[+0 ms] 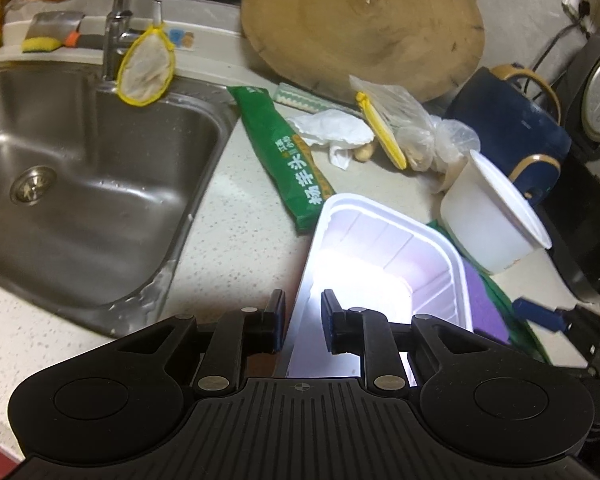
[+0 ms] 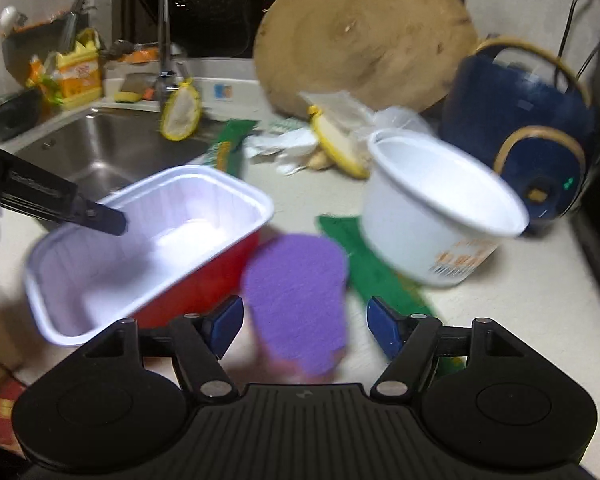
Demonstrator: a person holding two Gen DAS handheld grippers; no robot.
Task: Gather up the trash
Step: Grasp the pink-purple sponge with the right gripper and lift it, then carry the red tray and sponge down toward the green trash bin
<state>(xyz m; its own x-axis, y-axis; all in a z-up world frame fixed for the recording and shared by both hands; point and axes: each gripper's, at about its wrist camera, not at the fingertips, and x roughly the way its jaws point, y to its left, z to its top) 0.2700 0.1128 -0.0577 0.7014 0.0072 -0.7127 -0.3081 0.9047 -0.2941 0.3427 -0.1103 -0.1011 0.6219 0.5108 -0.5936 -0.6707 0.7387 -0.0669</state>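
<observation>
White plastic tray [image 1: 384,256] sits near on the counter, its rim pinched between the left gripper [image 1: 302,320] fingers, so pickup's underway. From the right view, the right gripper [image 2: 305,320] gapes around a purple sponge [image 2: 298,304]; closing comes next, I'd guess.

Rectangular food tray [image 2: 148,240]: white inside, red outside, empty, tilted, one rim edge pinched. White paper bowl [image 2: 436,216], orange print on its wall, empty, tipped on its side with mouth facing up-left, just right of the tray. Green snack wrapper [image 1: 288,160] with white characters, flat on the counter, touching the tray's far corner. Crumpled white tissue [image 1: 334,132] just beyond the wrapper. Clear plastic bag [image 1: 416,128] with yellow clip, slumped, behind the bowl and well beyond the tray.
</observation>
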